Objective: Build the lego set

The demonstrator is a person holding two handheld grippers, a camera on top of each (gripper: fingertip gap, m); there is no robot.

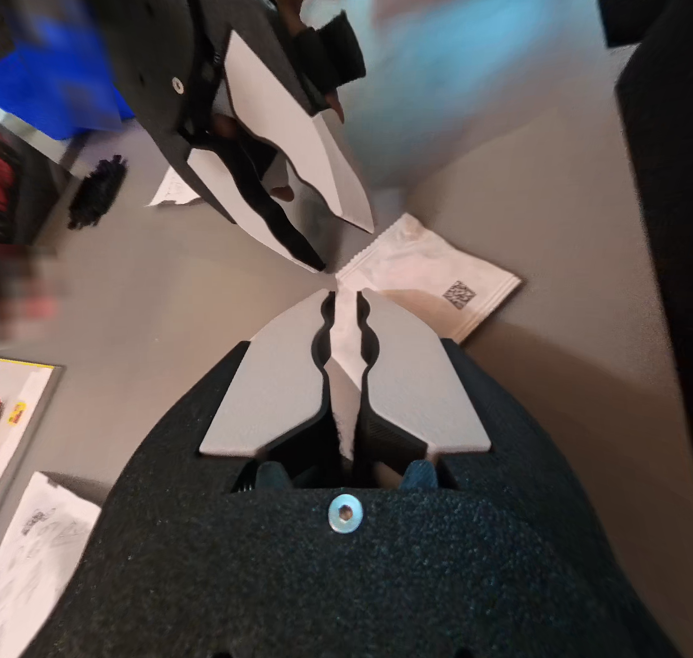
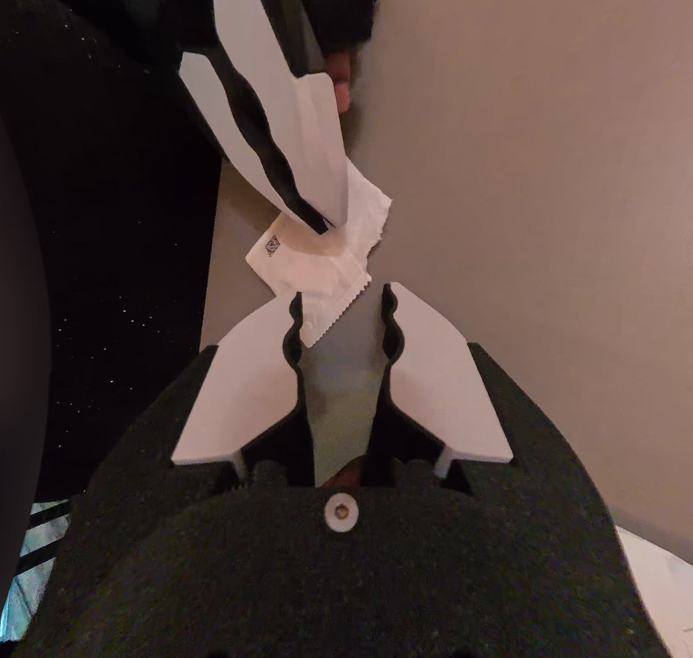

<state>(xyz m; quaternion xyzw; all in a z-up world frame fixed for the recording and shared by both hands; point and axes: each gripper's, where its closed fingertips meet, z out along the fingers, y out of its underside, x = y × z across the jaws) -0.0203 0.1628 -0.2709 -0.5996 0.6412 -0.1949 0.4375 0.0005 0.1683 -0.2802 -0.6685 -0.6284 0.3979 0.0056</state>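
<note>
A white sachet (image 1: 420,272) with a small dark code square lies on the grey table (image 1: 150,302). My left gripper (image 1: 345,295) is shut on a strip at the sachet's torn corner. In the right wrist view the left gripper (image 2: 330,226) comes in from above and pinches the sachet (image 2: 311,269). My right gripper (image 2: 342,290) is open. The sachet's serrated edge lies between its fingers, close to the left finger (image 2: 262,359), and nothing presses on it. In the left wrist view the right gripper (image 1: 347,248) hangs open just over the sachet's corner.
A torn scrap of white paper (image 1: 170,190) and a black fuzzy thing (image 1: 95,194) lie at the far left. Printed sheets (image 1: 26,527) sit at the lower left. A person's dark clothing (image 2: 93,227) fills the left of the right wrist view. The table (image 2: 525,190) stretches to the right.
</note>
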